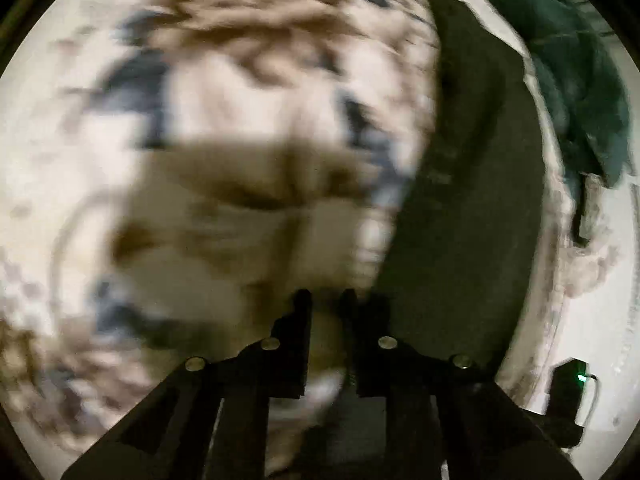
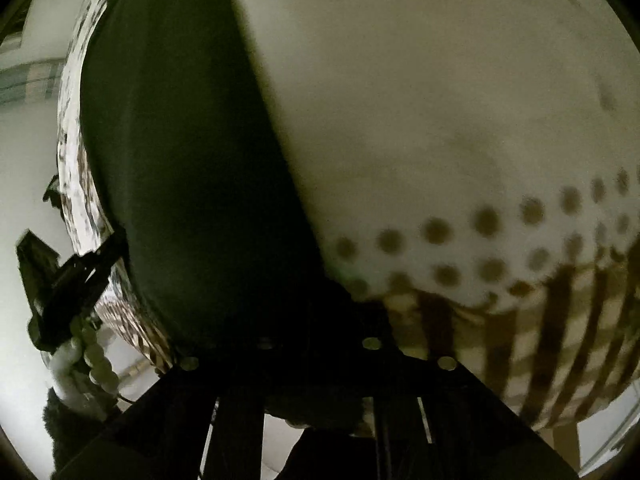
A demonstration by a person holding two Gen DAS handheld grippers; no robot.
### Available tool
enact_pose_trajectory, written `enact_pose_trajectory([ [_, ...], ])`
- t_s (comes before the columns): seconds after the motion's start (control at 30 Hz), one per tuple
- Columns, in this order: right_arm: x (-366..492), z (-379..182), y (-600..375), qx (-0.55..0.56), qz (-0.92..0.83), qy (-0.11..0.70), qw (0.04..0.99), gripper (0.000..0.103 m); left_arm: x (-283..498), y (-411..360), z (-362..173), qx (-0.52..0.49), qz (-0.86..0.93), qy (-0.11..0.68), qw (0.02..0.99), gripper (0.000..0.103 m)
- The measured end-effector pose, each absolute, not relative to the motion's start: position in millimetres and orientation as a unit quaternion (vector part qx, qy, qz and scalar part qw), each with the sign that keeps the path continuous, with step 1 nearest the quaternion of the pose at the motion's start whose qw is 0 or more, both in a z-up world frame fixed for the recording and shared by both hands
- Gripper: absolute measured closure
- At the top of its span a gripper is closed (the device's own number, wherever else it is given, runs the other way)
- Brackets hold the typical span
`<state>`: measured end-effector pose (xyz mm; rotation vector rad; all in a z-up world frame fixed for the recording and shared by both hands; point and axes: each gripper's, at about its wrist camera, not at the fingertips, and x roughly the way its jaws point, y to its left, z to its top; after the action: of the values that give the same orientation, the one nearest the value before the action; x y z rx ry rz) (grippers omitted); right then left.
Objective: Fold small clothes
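Note:
A small garment with a blurred cream, brown and blue print (image 1: 224, 128) fills the left wrist view, with a dark green-black panel (image 1: 464, 184) along its right side. My left gripper (image 1: 326, 300) has its fingers close together with cloth pinched between them. In the right wrist view the same dark panel (image 2: 184, 152) and a cream cloth with brown dots and stripes (image 2: 460, 128) hang right against the lens. My right gripper (image 2: 316, 344) is buried in dark cloth; its fingertips are hidden. The other gripper (image 2: 68, 280) shows at the left edge.
A crumpled teal garment (image 1: 568, 64) lies at the upper right on a white surface (image 1: 616, 272). A small black device with a green light (image 1: 568, 384) sits at the lower right. White beads (image 2: 92, 360) hang at the lower left of the right wrist view.

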<state>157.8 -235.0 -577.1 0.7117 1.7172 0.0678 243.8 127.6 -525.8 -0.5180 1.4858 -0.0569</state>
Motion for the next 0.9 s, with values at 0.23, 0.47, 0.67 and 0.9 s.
enact_pose_trajectory([
  [0.23, 148.6, -580.7, -237.5, 0.339, 0.059, 0.75, 0.566, 0.064, 186.7, 104.3, -515.6, -0.277, -0.081, 0.7, 0.654, 0.048],
  [0.47, 130.3, -580.7, -212.0, 0.308, 0.062, 0.746, 0.587, 0.096, 147.0, 56.5, -519.0, -0.207, -0.068, 0.696, 0.684, 0.093],
  [0.67, 120.2, -561.6, -187.9, 0.268, 0.078, 0.74, 0.612, 0.097, 137.7, 80.3, -509.7, -0.215, -0.071, 0.682, 0.696, 0.094],
  [0.9, 110.5, -597.8, -211.2, 0.341, 0.119, 0.747, 0.559, 0.068, 141.7, 110.1, -540.4, -0.313, -0.088, 0.681, 0.656, 0.066],
])
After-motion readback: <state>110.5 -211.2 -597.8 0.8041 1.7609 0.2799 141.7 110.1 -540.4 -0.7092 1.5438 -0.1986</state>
